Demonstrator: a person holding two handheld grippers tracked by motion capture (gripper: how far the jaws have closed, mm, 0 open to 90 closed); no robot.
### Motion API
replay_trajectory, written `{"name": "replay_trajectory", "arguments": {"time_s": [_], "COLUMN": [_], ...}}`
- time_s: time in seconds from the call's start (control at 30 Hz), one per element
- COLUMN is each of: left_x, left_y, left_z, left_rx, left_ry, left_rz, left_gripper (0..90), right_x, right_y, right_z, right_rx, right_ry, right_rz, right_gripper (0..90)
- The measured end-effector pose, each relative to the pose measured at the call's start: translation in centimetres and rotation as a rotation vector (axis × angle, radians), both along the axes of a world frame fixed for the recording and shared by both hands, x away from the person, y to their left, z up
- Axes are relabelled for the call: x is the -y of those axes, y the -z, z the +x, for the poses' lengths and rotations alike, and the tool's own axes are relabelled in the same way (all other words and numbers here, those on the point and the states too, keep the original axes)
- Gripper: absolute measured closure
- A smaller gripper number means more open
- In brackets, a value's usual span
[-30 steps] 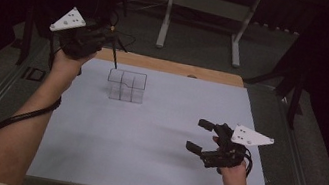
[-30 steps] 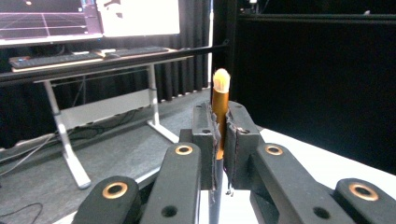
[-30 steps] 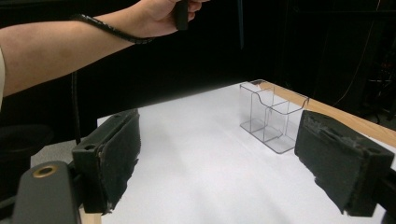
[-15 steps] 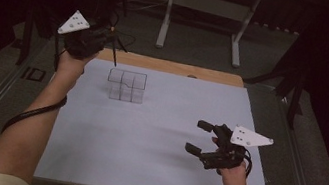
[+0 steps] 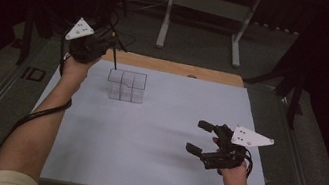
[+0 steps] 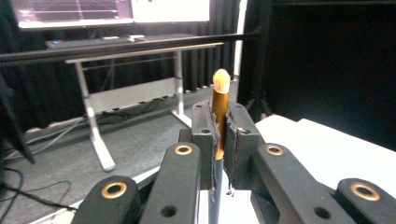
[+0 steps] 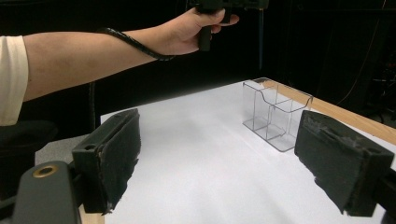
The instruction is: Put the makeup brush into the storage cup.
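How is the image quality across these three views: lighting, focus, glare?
High view: dim, dark surround, clear organizer faint against the white table. Left gripper view: brush tip overexposed, monitor glaring. Right gripper view: near pads soft, organizer sharp.

One readable mark: "ID" in pale block letters on dark plate, left of table, mid-left of high view. Monitor, upper left of left gripper view: lit lines on screen, too blurred to read. No other text, brand or number legible.
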State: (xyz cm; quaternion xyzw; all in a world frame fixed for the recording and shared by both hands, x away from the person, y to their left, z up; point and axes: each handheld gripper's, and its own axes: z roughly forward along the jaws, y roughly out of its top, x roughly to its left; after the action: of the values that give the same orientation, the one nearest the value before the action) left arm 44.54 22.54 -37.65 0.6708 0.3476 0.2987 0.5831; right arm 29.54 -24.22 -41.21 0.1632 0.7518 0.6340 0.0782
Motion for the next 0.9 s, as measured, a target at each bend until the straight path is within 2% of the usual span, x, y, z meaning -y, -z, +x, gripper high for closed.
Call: {"name": "replay_trajectory", "arguments": {"time_s": [0.1,0.27,0.3,0.43,0.5,0.6,0.7,0.77,0.8,0.87,0.9], "left_x": [0.0,-0.1,0.0,0.1,0.3,0.4,0.3,0.2,0.2,0.1,0.2], "left_y": [0.3,1.0,1.2,1.6,1.7,1.8,1.7,1.5,1.4,1.3,1.3], "left_z": [0.2,0.3,0.3,0.4,0.5,0.6,0.6,0.6,0.6,0.4,0.3], "left_rx": [-0.008,-0.030,-0.028,-0.040,-0.059,-0.091,-0.094,-0.124,-0.126,-0.103,-0.111], "left_ry": [-0.005,-0.012,-0.016,-0.007,0.002,0.001,0.006,0.020,0.020,0.039,0.038], "left_rz": [0.004,-0.019,-0.007,-0.008,-0.012,-0.027,-0.044,-0.084,-0.103,-0.091,-0.094], "left_gripper": [84.2,84.1,84.1,84.1,82.3,65.3,51.5,43.2,39.2,34.2,30.8], "right_x": [0.0,0.1,0.1,0.1,0.1,0.1,0.2,0.2,0.2,0.2,0.2], "right_y": [0.0,0.0,0.0,0.0,0.0,0.0,0.0,0.0,0.0,0.0,0.0], "right_z": [0.0,0.0,0.1,0.0,0.0,0.0,0.0,0.0,0.1,0.1,0.1], "right_rx": [-0.004,0.000,-0.001,0.000,0.000,0.001,0.002,0.002,0.002,0.002,-0.001], "right_ry": [0.001,0.003,0.003,0.004,0.003,0.004,0.005,0.005,0.004,0.005,0.005], "right_rz": [0.004,0.002,0.002,0.000,-0.003,-0.002,-0.003,-0.003,-0.002,-0.004,-0.004], "right_gripper": [14.5,14.5,14.5,14.5,14.5,14.6,14.6,14.6,14.6,14.6,14.6]}}
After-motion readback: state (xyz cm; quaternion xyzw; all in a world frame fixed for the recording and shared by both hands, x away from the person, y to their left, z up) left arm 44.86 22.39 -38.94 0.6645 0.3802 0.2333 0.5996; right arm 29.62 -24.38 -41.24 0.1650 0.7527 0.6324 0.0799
